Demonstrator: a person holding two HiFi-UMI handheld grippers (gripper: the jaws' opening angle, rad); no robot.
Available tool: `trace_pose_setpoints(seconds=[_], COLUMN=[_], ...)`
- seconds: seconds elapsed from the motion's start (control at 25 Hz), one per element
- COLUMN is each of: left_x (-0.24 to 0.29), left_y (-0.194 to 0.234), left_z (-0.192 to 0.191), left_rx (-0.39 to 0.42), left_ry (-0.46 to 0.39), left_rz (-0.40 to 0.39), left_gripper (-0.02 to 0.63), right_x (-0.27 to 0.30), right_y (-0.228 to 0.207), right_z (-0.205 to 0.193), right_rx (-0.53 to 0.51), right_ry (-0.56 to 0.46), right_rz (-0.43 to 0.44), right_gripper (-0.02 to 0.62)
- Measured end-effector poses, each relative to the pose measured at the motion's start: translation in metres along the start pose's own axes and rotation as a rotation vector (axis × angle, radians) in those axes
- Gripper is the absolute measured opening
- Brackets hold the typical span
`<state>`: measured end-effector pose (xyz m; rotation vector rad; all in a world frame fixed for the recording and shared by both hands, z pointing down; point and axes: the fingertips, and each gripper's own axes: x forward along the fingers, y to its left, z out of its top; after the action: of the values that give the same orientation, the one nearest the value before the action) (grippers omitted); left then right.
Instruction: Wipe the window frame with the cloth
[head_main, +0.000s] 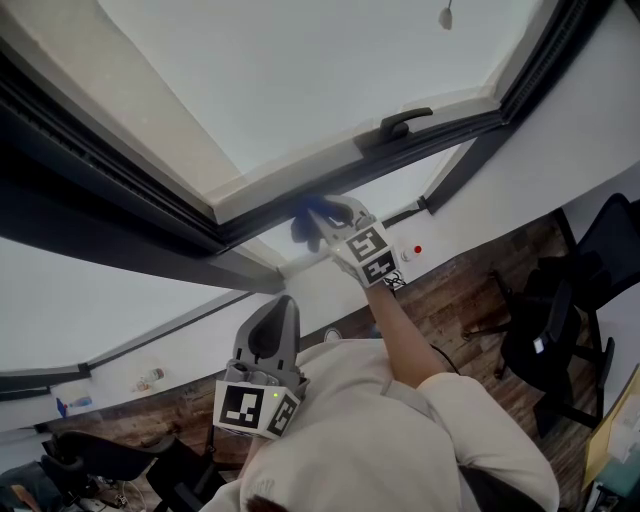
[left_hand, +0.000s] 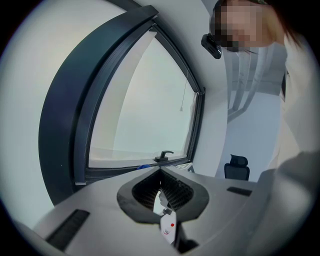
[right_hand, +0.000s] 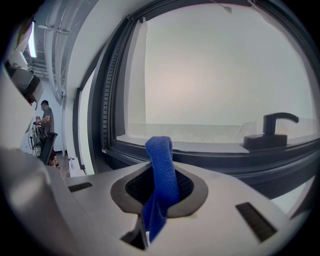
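Cloth (right_hand: 161, 170) was pinched in the closed jaws of the right gripper (head_main: 322, 214) at the lower rail of the window frame (right_hand: 215, 161); the left gripper (left_hand: 161, 175) was held low, jaws together on nothing. With only 1 narrow fold presented, slippage or jaw-to-rail scraping was judged possible.

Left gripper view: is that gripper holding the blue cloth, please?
No, the left gripper has nothing between its jaws; the blue cloth is clamped in the right gripper.
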<state>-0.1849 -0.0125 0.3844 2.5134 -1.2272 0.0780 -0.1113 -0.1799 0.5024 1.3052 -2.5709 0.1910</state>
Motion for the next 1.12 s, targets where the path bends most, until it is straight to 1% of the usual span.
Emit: trace_pose_setpoints(seconds=[1.12], left_x=[0.0037], left_y=[0.0032], left_z=[-0.0022], left_rx=[-0.01], left_ry=[0.003], left_rz=[0.002], left_gripper=[0.009], right_x=[-0.0029], right_y=[-0.0078], right_z=[-0.0022], right_rx=[0.01], right_ry=[0.001], right_rz=[-0.009], right_gripper=[0.054])
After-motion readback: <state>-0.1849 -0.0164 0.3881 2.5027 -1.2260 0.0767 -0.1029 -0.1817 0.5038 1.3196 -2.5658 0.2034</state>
